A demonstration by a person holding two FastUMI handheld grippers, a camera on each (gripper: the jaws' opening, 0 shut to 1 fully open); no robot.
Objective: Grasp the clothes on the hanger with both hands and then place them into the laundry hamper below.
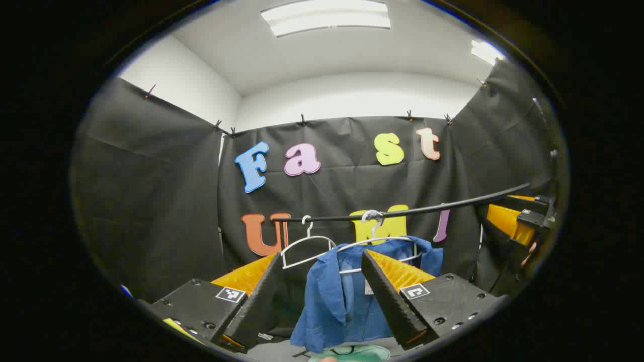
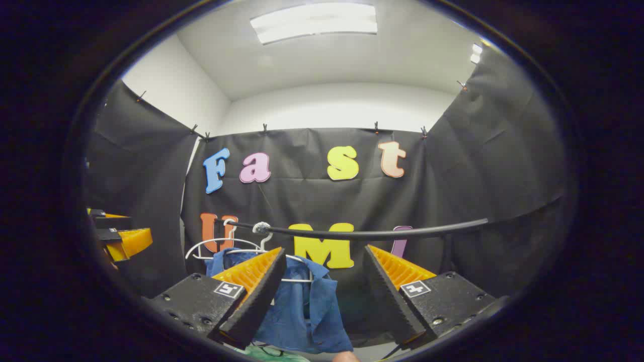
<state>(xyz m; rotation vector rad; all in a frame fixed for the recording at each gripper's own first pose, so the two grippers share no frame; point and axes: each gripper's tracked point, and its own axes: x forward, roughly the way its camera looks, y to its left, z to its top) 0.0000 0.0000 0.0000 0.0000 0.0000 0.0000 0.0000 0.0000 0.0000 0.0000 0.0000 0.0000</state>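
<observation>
A blue shirt (image 1: 334, 296) hangs on a white hanger (image 1: 375, 242) from a black rail (image 1: 432, 207). An empty white hanger (image 1: 306, 247) hangs to its left. My left gripper (image 1: 319, 294) is open, its fingers framing the shirt from a short distance, nothing between them. In the right gripper view the blue shirt (image 2: 307, 314) hangs low at centre-left behind my right gripper (image 2: 322, 296), which is open and holds nothing. The rim of a green hamper (image 1: 352, 354) peeks in at the bottom. The right gripper (image 1: 518, 221) also shows at the far right of the left gripper view.
Black cloth walls close in the booth on three sides. The black rail (image 2: 362, 233) runs across both views at hanger height. The left gripper (image 2: 118, 239) appears at the left edge of the right gripper view. The green hamper (image 2: 271, 354) lies under the shirt.
</observation>
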